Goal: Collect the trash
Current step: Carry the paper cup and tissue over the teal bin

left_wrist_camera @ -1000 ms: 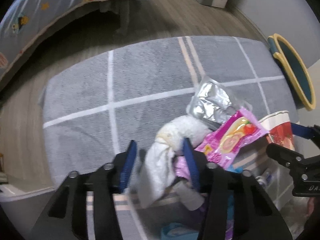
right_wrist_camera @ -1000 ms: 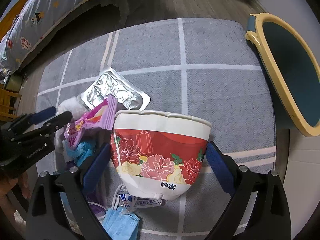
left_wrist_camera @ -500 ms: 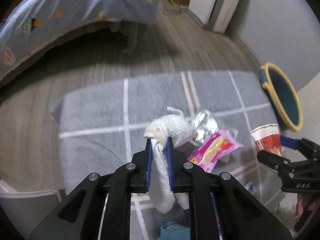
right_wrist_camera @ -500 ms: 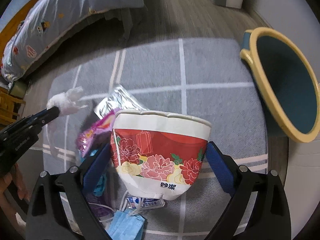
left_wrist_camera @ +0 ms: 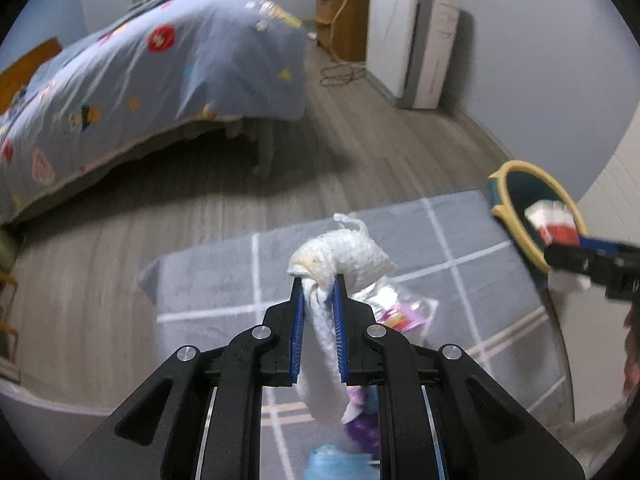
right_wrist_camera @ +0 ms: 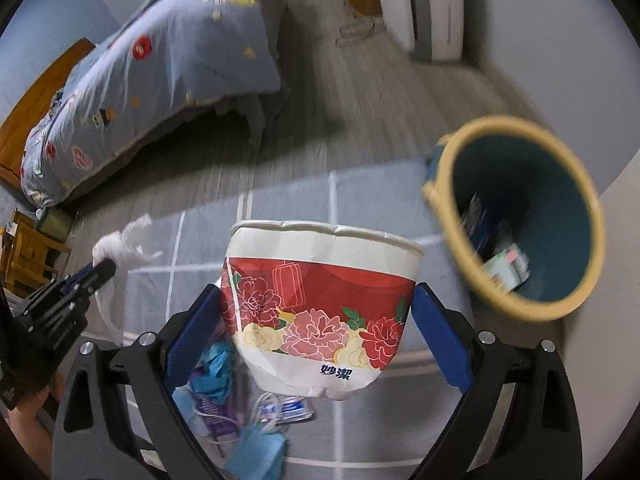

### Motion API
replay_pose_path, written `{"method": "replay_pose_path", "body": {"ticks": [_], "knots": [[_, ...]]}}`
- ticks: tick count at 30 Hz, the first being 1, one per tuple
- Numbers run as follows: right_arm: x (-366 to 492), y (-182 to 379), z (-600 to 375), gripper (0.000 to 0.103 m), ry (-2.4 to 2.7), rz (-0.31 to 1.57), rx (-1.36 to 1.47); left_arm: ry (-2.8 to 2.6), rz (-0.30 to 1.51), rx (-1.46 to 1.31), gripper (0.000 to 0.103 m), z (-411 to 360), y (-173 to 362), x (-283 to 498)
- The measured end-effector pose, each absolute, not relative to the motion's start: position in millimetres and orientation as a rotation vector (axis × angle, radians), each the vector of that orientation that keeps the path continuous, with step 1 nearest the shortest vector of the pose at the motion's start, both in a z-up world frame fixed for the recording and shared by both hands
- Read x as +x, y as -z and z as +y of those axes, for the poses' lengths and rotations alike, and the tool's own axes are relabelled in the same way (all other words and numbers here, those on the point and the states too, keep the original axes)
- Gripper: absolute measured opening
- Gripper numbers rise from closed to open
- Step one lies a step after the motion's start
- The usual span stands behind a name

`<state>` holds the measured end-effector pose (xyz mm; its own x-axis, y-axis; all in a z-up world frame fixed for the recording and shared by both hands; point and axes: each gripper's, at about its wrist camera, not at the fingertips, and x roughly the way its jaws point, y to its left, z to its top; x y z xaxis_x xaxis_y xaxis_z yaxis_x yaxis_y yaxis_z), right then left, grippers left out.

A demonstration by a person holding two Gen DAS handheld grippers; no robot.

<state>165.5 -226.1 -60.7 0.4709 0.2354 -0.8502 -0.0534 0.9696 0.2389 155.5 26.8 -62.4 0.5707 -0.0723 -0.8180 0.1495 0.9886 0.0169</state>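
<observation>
Now both grippers tilt downward, left gripper (left_wrist_camera: 318, 284) pinching tissue (left_wrist_camera: 340, 258).

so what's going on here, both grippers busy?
Yes. A person is picking trash off a grey rug with a handheld gripper in each hand. The left gripper is shut on a crumpled white tissue wad, which hangs down between its jaws. The right gripper is clamped on a red floral paper cup, held clear of the rug beside the open yellow-rimmed bin. More litter remains below: a blue face mask and a pink wrapper.
</observation>
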Motion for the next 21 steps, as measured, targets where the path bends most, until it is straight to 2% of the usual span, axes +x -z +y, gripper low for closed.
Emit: {"method": "replay_pose_path", "body": {"ticks": [4,21], "knots": [[165,42,-258,0.093,-0.141,1.011,0.175,0.170,0.924,0.100,0.015,0,47,159],[178,36,-387,0.093,0.019,0.952,0.175,0.352,0.900,0.215,0.015,-128,26,178]]}}
